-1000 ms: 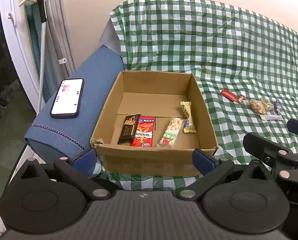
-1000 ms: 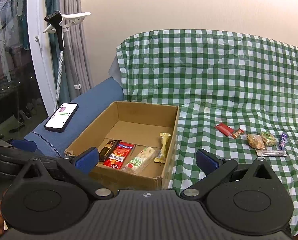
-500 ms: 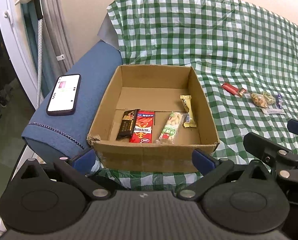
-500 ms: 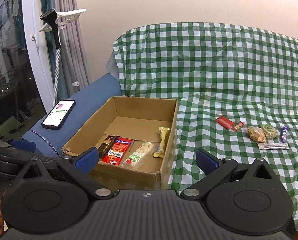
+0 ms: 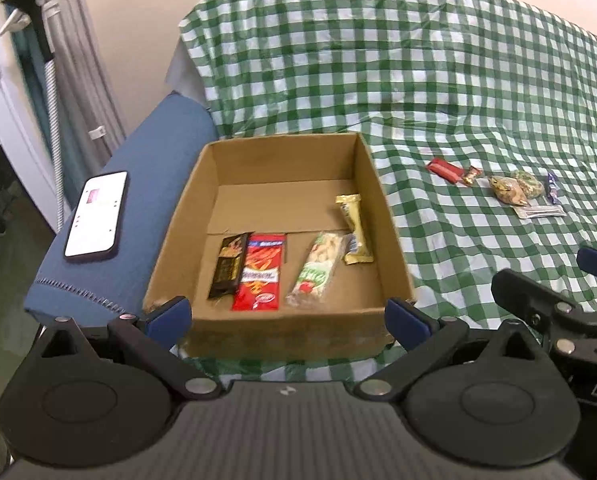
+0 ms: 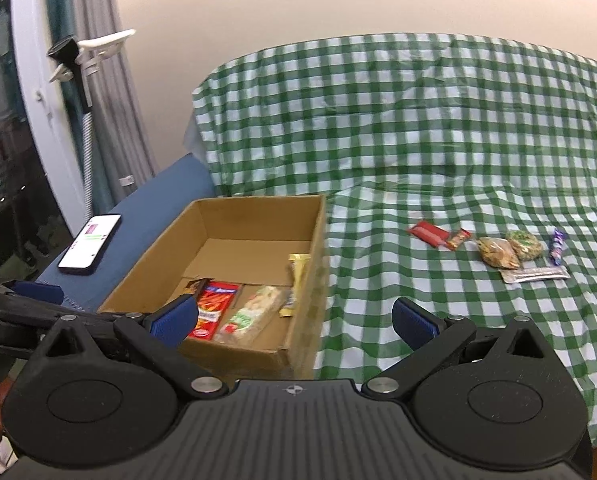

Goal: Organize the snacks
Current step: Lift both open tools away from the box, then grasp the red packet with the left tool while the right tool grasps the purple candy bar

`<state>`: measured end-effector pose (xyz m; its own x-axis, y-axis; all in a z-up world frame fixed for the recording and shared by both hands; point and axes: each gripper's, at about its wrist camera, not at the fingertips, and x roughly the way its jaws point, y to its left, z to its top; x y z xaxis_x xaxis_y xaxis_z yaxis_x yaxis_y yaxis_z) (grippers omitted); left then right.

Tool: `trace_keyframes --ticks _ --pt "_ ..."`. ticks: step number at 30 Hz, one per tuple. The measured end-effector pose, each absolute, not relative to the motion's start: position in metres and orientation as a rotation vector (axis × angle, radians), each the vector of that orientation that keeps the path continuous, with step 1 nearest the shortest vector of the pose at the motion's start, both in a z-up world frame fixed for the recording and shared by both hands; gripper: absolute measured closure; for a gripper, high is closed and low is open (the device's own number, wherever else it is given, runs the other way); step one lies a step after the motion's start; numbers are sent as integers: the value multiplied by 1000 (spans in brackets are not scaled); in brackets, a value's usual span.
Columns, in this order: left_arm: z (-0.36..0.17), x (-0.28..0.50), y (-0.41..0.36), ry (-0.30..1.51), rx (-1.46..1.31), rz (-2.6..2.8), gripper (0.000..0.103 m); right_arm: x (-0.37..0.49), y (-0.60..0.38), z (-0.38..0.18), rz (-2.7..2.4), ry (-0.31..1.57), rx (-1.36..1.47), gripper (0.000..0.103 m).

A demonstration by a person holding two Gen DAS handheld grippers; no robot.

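Observation:
An open cardboard box (image 5: 390, 240) (image 6: 306, 276) stands on the green checked cloth. It holds a dark bar (image 5: 228, 266), a red packet (image 5: 260, 272) (image 6: 212, 308), a green-labelled packet (image 5: 318, 270) (image 6: 254, 314) and a gold bar (image 5: 354, 228) (image 6: 296, 280). To its right on the cloth lie a red bar (image 5: 444, 170) (image 6: 428, 233), a small brown candy (image 6: 458, 239), two clear nut bags (image 5: 508, 190) (image 6: 498, 254), a purple candy (image 6: 557, 246) and a silver sachet (image 6: 536, 274). My left gripper (image 5: 286, 316) is open and empty before the box. My right gripper (image 6: 294, 322) is open and empty.
A phone (image 5: 98, 214) (image 6: 90, 246) with a lit screen lies on the blue sofa arm (image 5: 146, 160) left of the box. A white door frame, curtains and a steamer handle (image 6: 74, 64) stand at far left. The checked cloth (image 6: 418, 128) covers the seat and backrest.
Both grippers have drawn back and risen a little, so the box and loose snacks sit lower and slightly farther in view. Nothing was picked up or let go.

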<state>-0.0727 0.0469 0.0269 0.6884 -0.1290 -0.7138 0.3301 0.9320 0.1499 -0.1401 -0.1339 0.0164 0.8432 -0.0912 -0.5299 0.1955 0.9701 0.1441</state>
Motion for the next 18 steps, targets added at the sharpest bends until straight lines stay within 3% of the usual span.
trace_keyframes --ticks 18 --pt "9 33 -134 847 317 -385 0 -154 -306 -23 -529 539 302 1"
